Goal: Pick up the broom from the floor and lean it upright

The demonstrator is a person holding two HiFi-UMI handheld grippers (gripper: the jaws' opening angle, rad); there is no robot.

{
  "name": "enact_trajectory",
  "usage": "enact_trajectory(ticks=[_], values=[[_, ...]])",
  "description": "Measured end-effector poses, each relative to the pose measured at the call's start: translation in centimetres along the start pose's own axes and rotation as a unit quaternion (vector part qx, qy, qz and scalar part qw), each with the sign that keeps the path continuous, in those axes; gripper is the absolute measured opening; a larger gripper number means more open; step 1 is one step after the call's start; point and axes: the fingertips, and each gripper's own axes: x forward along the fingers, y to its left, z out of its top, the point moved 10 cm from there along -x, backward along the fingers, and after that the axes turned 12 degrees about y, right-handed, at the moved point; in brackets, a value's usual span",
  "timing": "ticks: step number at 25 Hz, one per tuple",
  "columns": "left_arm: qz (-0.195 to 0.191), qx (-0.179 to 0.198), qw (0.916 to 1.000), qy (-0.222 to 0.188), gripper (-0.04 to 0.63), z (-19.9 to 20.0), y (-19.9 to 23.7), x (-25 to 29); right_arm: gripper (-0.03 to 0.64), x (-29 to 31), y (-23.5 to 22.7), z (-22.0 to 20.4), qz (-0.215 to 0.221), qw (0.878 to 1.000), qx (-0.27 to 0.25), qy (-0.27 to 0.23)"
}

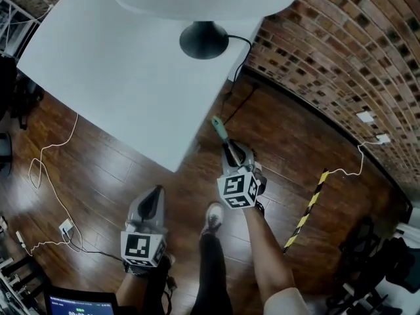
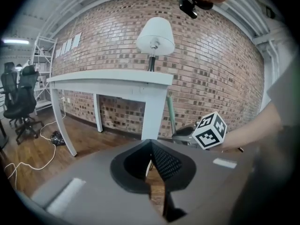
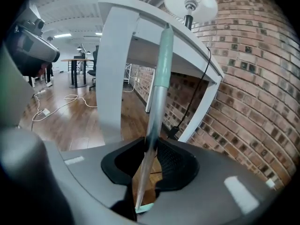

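Our right gripper (image 3: 149,149), jaws half apart, seems to pinch the broom (image 3: 159,74), whose handle rises near-upright just beside the table leg (image 3: 110,78); our left gripper (image 1: 152,199), closed and empty, is farther off.

The left gripper (image 1: 156,193) points forward and a bit down. The tips of its jaws are together, and nothing is between them. The right gripper (image 1: 231,153) is ahead of the left one and off to its right. It is tipped down too. Its jaws pinch the handle of the broom (image 3: 158,78), which runs up between them. The bare right arm (image 1: 268,254) reaches out behind this gripper.
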Motion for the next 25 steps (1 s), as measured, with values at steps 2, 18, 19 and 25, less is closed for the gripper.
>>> enact_trajectory(ticks=[2,18,19,25], values=[[0.005,-0.003,1.0,0.001,-0.002,0.1,0.3,0.3,0.098,0.3,-0.6,0.8,0.0,1.0,-0.014,-0.006],[0.002,-0.003,1.0,0.008,-0.002,-1.2,-0.3,0.6,0.112,2.6,-1.4,2.7,-0.005,0.999,-0.051,-0.005],[0.004,-0.003,0.9999,0.011,-0.001,-1.3,-0.2,0.6,0.115,2.7,-1.3,2.7,-0.009,0.998,-0.06,-0.006],[0.002,-0.004,0.9999,0.01,0.0,-1.7,0.2,0.4,0.149,2.9,-1.0,2.4,-0.014,0.997,-0.075,-0.007]])
